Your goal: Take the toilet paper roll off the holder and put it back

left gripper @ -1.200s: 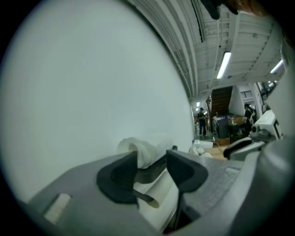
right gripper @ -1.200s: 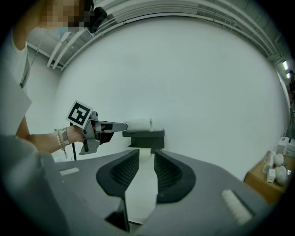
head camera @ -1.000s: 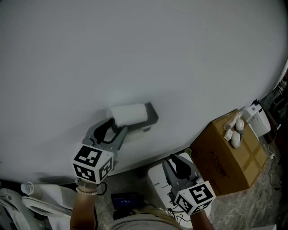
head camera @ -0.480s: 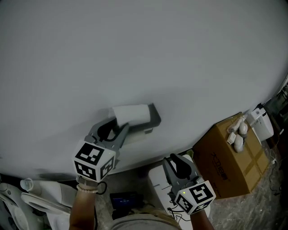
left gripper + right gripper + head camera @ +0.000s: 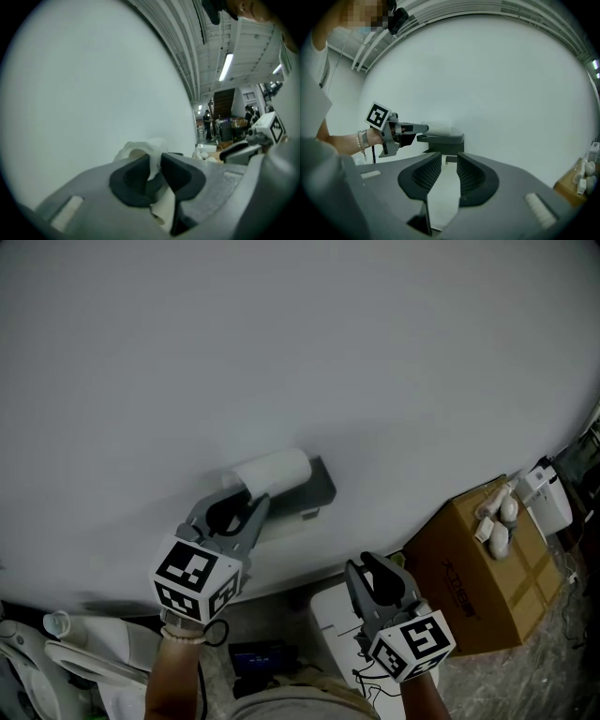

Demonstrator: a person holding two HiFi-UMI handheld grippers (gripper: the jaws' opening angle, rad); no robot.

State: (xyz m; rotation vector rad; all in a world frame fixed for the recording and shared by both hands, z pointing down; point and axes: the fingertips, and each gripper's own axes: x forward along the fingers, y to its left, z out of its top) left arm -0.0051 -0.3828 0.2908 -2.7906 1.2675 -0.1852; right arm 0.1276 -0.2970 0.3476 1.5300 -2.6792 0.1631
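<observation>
- White wall [image 5: 281, 334] is filling most of the view. A grey holder [image 5: 322, 489] is sitting fixed on it, and a cardboard box [image 5: 469, 563] is standing on the floor well off to the right.
- Roll [image 5: 274, 470] is lying on the holder, not yet removed.
- Left gripper [image 5: 246, 505] is pointing level at the roll's near end. Its jaws have just been closing and are now pinching the paper wall at that end. One pad appears to be sitting in the core, and the paper is puckering between the pads.
- Right gripper [image 5: 449, 171] is hanging below and to the right of the holder, well apart from it. Its jaws are standing roughly half apart and gripping nothing; only the holder and wall are showing beyond the gap.
- Step in hand, in my judgement: securing the grip for the take-off. The removal itself is not yet begun.
- Next move, as I judge it, is calling for a straight, level pull along the holder's arm toward its open end, away from the bracket.
- Risk noted: the grip is bearing on soft paper only, so a skewed pull may be tearing or slipping rather than sliding the roll free.
</observation>
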